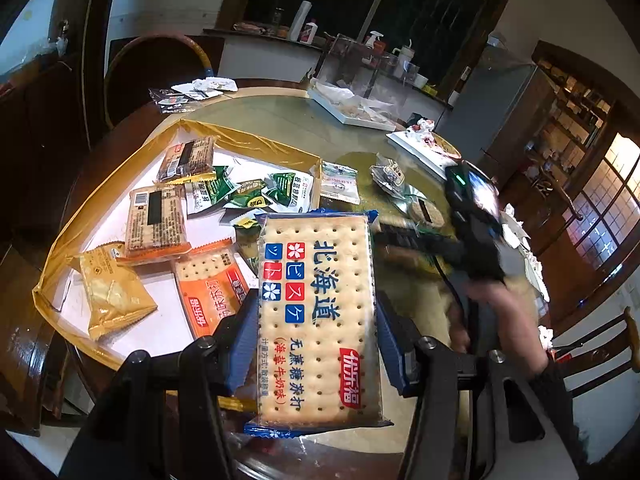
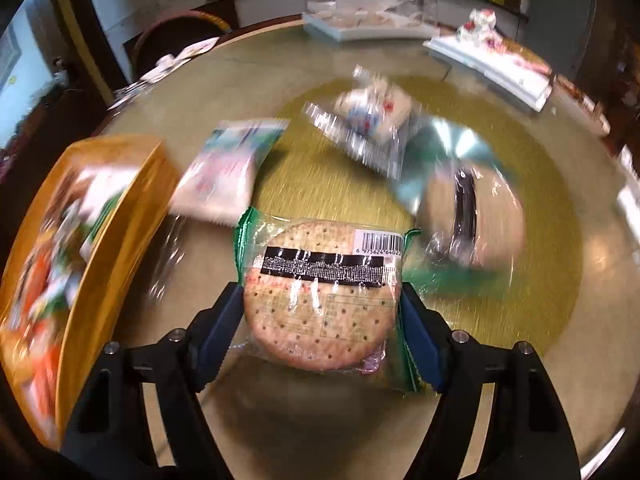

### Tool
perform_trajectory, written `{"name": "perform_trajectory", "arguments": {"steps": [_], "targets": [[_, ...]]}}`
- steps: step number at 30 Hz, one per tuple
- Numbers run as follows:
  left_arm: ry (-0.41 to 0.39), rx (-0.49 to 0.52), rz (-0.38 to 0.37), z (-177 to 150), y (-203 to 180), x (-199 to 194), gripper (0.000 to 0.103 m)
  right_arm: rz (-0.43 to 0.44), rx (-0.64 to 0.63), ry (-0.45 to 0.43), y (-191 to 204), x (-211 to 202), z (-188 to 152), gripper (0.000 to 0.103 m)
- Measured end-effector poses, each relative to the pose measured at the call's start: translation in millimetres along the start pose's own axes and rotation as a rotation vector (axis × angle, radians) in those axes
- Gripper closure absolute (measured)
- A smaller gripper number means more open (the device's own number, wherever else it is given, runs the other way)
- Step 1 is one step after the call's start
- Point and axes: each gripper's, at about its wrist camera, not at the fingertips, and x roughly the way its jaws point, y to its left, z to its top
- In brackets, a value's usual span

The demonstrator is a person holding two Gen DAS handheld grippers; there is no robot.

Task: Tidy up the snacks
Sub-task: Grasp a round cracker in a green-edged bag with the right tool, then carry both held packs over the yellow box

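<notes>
My left gripper point(image 1: 318, 344) is shut on a rectangular cracker pack with blue edges point(image 1: 316, 280), held upright over the near side of the gold-rimmed tray point(image 1: 248, 140). The tray holds several snack packs: orange cracker packs point(image 1: 208, 288), a yellow pack point(image 1: 112, 292) and small green packets point(image 1: 248, 196). In the right wrist view, my right gripper point(image 2: 320, 316) is shut on a round cracker pack with green wrapper ends point(image 2: 320, 292). That pack looks sharp while the table behind it is blurred. The tray's gold wall point(image 2: 120, 208) stands to its left.
Loose on the round glass-topped table point(image 2: 340, 192) lie a white-and-green pack point(image 2: 228, 172), a clear-wrapped pack point(image 2: 372, 120) and another round cracker pack point(image 2: 472, 220). White trays point(image 2: 492, 64) and a clear box point(image 2: 368, 0) sit at the far side. A person's hand point(image 1: 500, 312) is at right.
</notes>
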Motion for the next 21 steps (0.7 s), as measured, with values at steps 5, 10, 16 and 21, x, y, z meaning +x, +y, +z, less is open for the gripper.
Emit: {"name": "perform_trajectory", "arguments": {"steps": [5,10,16,21], "targets": [[0.026,0.002,0.000,-6,-3,4,0.049,0.029,-0.013,-0.024,1,-43,-72,0.026],[0.040,0.018,-0.012,-12,-10,4,0.049,0.070,-0.043,-0.037,-1,-74,-127,0.024],[0.038,-0.008,-0.011,-15,-3,-4,0.049,0.091,-0.012,-0.049,2,-71,-123,0.016],[0.019,-0.043,0.025,-10,12,-15,0.049,0.036,-0.051,-0.088,15,-69,-127,0.019]]}}
